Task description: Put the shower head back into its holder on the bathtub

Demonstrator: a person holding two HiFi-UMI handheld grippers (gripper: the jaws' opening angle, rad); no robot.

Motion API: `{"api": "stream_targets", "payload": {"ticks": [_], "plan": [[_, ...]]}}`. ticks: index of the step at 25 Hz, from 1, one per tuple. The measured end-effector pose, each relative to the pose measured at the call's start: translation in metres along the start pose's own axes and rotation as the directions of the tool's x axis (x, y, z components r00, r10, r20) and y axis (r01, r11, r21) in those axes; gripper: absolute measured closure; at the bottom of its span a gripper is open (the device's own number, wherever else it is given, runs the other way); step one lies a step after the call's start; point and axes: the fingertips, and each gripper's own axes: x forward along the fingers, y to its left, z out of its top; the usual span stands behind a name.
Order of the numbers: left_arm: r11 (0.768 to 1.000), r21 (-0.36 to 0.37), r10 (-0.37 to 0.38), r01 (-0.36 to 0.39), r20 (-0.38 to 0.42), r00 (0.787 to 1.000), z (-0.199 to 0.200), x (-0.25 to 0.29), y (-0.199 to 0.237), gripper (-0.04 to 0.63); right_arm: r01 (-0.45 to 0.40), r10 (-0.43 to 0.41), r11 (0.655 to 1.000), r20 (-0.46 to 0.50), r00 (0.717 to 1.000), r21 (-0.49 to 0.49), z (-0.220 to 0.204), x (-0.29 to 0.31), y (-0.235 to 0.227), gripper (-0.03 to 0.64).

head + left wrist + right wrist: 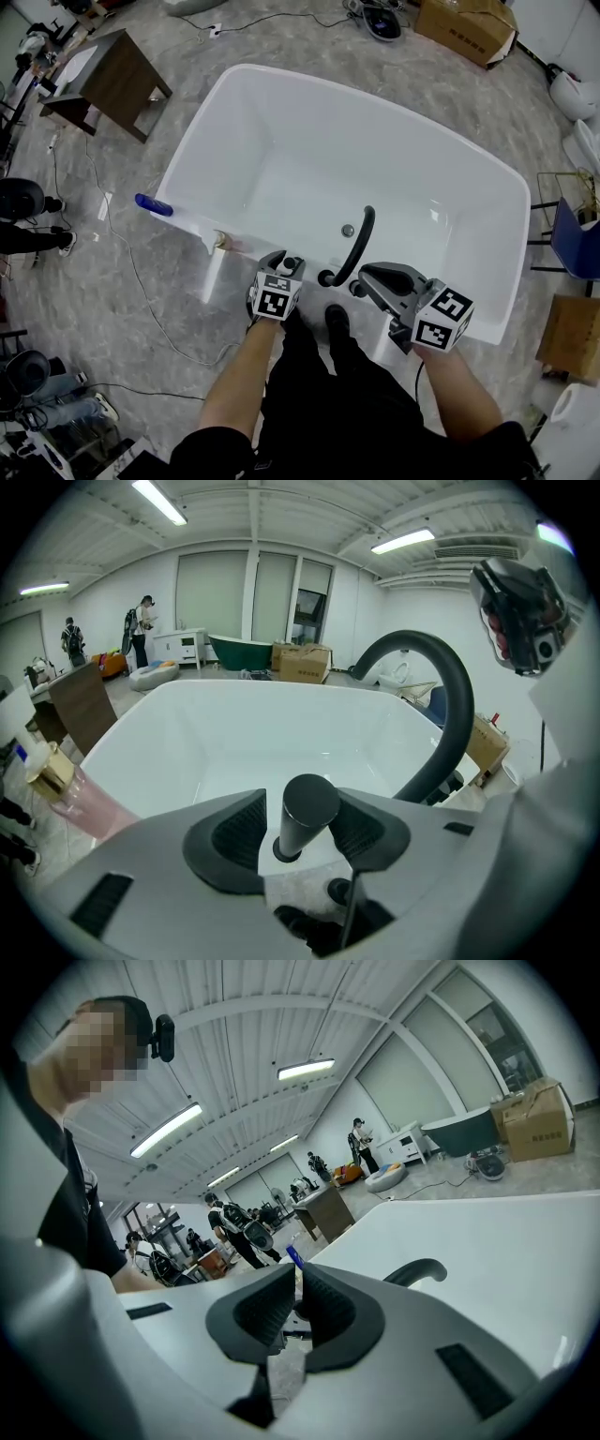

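Both my forearms are bare and reach forward, left forearm [239, 384] and right forearm [459, 394], with the grippers side by side. Left gripper [286, 262] is pitched steeply down, its jaws apart around the shower head handle [305, 813] and the pads not clamped on it. Right gripper [367, 278] sits closer to level. Its jaws are drawn together with a sliver between the pads and nothing held.

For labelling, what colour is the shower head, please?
The shower head is black; see the left gripper view.

No writing, label, brand or number is legible in any view.
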Motion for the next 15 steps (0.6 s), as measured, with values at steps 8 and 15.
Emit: {"api": "stream_targets", "payload": {"ticks": [8, 15], "plan": [[1.0, -0.014, 0.003, -0.001, 0.082, 0.997, 0.029, -0.035, -0.002, 0.357, -0.057, 0.058, 0.997, 0.03, 0.998, -0.044, 0.025, 0.012, 0.014, 0.583], [0.997, -0.082, 0.021, -0.003, 0.227, 0.974, 0.077, -0.089, -0.002, 0.36, -0.093, 0.099, 0.992, 0.071, 0.992, -0.083, 0.058, 0.025, 0.026, 0.6]]}}
